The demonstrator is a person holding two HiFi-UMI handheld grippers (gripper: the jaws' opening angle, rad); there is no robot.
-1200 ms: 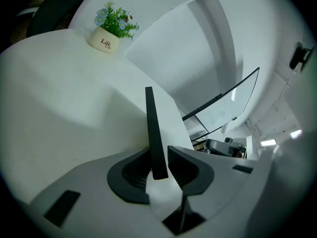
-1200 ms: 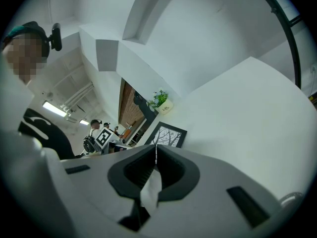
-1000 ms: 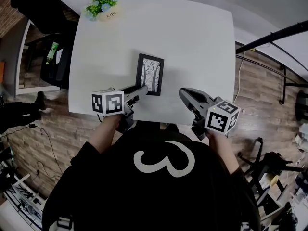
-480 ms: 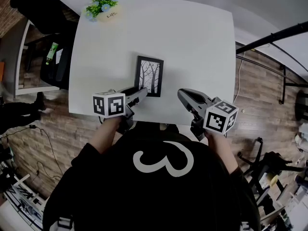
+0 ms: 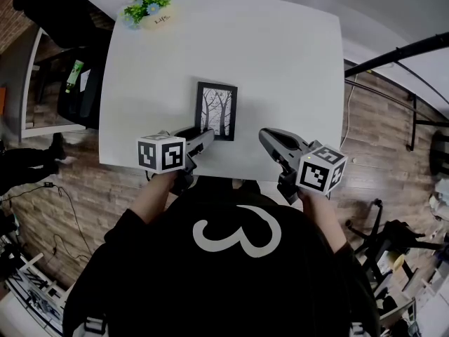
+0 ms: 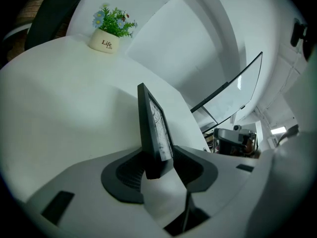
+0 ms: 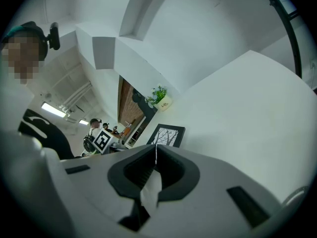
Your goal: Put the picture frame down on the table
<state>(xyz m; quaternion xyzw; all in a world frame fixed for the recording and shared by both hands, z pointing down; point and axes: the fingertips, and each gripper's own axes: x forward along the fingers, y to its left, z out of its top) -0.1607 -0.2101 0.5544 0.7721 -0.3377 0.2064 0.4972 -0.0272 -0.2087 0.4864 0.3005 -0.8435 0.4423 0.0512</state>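
Picture frame (image 5: pixel 217 111), black-rimmed with a print of bare trees, sits toward the 6 o'clock edge of the white table (image 5: pixel 280 62), print facing up. From overhead it looks to be lying on the tabletop, though I cannot tell if it rests fully flat. My left hand-held gripper (image 5: pixel 205 133) is clenched on the frame's 7 o'clock corner, and the frame's edge stands squarely between the dark pads. My right hand-held gripper (image 5: pixel 267 137) hovers at the frame's 4 o'clock, apart from it, its jaws pressed together on nothing. At the frame's 11 o'clock, well apart at the table's far corner, stands a small flower pot (image 5: pixel 149 5).
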